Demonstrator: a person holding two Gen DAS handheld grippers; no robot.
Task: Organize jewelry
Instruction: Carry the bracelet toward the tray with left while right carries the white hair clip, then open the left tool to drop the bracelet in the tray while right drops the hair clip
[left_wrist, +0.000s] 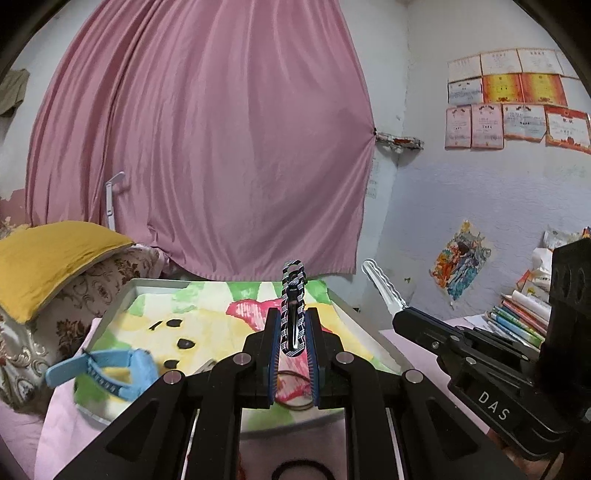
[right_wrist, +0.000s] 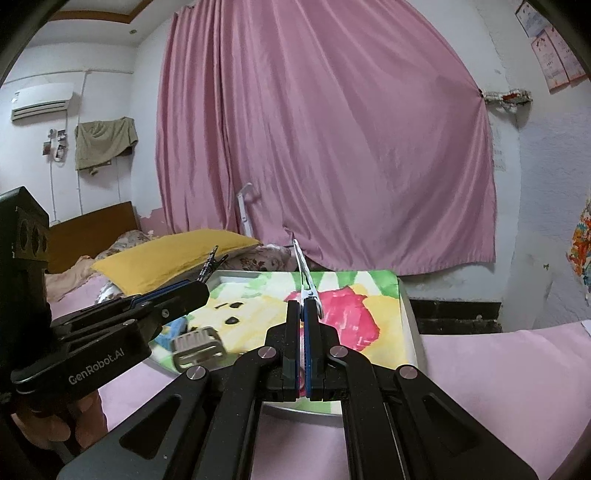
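Striped clip (left_wrist: 293, 314) in left gripper (left_wrist: 293, 334), above tray (left_wrist: 122, 300) rim.

In my left tongs I hold a black-and-white striped hair clip (left_wrist: 293, 314), standing upright, clamped by its lower end. My right tongs pinch a white wavy-edged hair clip (right_wrist: 305, 275), tip tilted up and away. A light blue watch strap (left_wrist: 107, 369) lies blurred on the left of the colourful painted tray (left_wrist: 147, 291); a silver metal clasp (right_wrist: 199, 347) is blurred beside it.
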